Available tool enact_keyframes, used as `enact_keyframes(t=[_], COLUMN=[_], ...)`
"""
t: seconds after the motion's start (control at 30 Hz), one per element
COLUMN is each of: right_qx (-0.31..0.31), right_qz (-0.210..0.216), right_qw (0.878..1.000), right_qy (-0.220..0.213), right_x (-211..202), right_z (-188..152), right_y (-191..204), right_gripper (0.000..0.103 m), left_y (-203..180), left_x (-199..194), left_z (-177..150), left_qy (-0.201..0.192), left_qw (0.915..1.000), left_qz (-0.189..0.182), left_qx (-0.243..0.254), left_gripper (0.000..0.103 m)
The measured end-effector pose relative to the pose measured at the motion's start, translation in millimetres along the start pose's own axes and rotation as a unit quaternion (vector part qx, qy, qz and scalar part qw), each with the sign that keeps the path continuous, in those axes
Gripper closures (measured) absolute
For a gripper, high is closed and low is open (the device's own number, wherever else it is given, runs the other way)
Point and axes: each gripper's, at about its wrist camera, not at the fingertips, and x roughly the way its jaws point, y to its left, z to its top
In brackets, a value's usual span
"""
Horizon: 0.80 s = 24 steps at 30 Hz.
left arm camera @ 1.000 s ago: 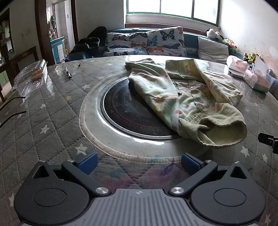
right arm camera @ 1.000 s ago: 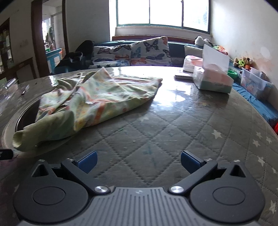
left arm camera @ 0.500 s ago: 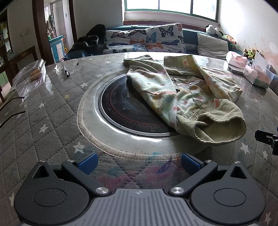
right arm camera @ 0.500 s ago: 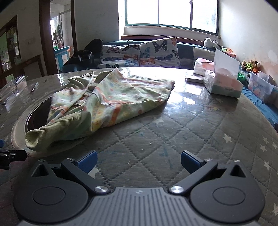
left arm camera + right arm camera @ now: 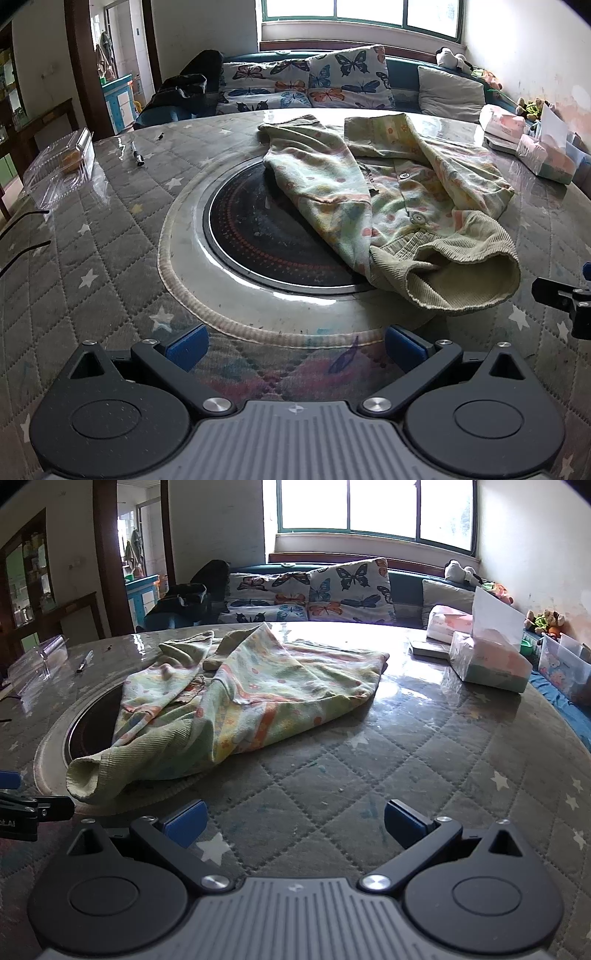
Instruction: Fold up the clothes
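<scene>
Soft, light patterned garment [image 5: 388, 192] lying rumpled on the glossy surface [image 5: 110, 240], partly over the round dark inset [image 5: 258, 236]. Limp, likely to slide; ribbed cuff [image 5: 461, 280] nearest, a firm edge for grasping. Left gripper [image 5: 293, 345] and right gripper [image 5: 293, 821] both wide open, empty, short of the cloth.

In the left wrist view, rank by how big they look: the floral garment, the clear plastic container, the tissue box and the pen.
1. floral garment
2. clear plastic container
3. tissue box
4. pen

The container and tissue box look close in size, so their order is unsure.
</scene>
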Motion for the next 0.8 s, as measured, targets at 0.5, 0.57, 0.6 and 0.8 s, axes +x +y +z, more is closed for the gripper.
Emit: enact_keyframes(t=[0.5, 0.57, 0.6, 0.8], right_qx=[-0.027, -0.028, -0.029, -0.041], right_qz=[0.017, 0.018, 0.020, 0.025], right_qw=[0.999, 0.999, 0.999, 0.999], right_qy=[-0.001, -0.004, -0.006, -0.016], right_x=[11, 13, 13, 18], right_z=[22, 28, 31, 53], right_y=[10, 10, 10, 11], right_gripper=[0.000, 0.000, 0.000, 0.002], left_y=[0, 1, 2, 2], left_x=[5, 6, 6, 13], left_z=[24, 29, 32, 49], left_qy=[-0.014, -0.017, -0.018, -0.029], left_qw=[0.9999, 0.9998, 0.9998, 0.9995], left_qz=[0.005, 0.004, 0.004, 0.005], left_qx=[0.000, -0.003, -0.005, -0.003], left_gripper=[0.000, 0.000, 0.000, 0.000])
